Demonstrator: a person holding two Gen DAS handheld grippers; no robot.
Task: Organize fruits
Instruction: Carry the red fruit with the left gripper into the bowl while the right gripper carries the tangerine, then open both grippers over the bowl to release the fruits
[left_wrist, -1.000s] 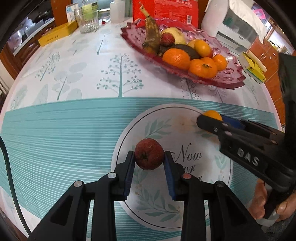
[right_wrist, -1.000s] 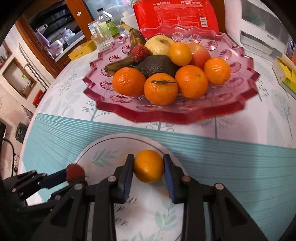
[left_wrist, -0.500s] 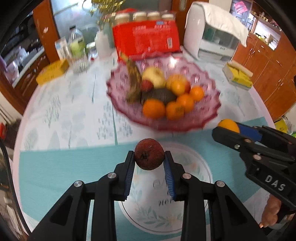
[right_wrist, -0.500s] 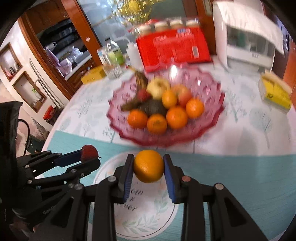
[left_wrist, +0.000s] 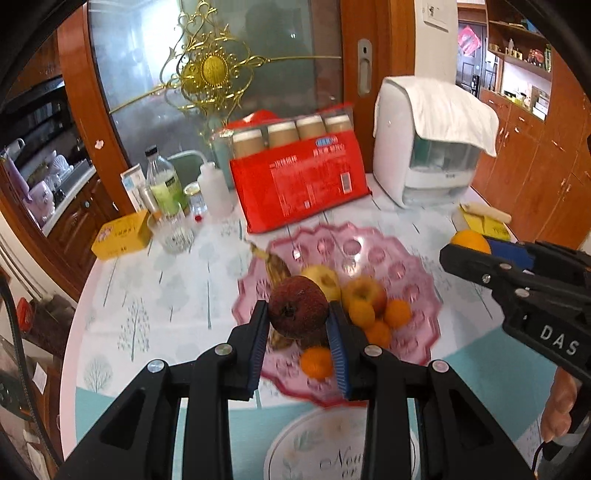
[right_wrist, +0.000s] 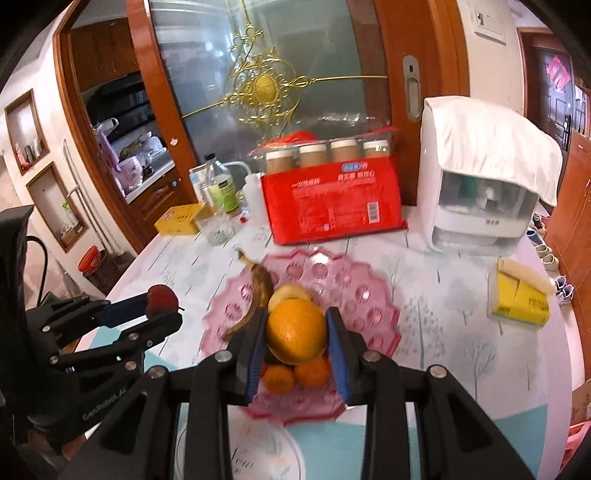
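My left gripper (left_wrist: 298, 321) is shut on a dark red lychee (left_wrist: 297, 313) and holds it high above the table, over the near side of the pink glass fruit bowl (left_wrist: 369, 254). My right gripper (right_wrist: 296, 338) is shut on an orange (right_wrist: 296, 331), also raised above the bowl (right_wrist: 369, 299). The bowl holds a brown banana (right_wrist: 258, 291), a pale apple (left_wrist: 325, 277) and several oranges (left_wrist: 397, 314). Each gripper shows in the other's view: the right (left_wrist: 471, 245) at the right, the left (right_wrist: 162, 301) at the left.
A white round placemat (left_wrist: 314, 443) lies at the near table edge. Behind the bowl stand a red package (left_wrist: 299, 184), a white appliance under a cloth (left_wrist: 432, 147), a glass (left_wrist: 171, 232), bottles (left_wrist: 164, 184) and a yellow box (left_wrist: 122, 236). A yellow tissue pack (right_wrist: 521, 295) lies right.
Both grippers have lifted their fruit up from the placemat and moved forward over the pink bowl. Both stay shut on the same fruit.
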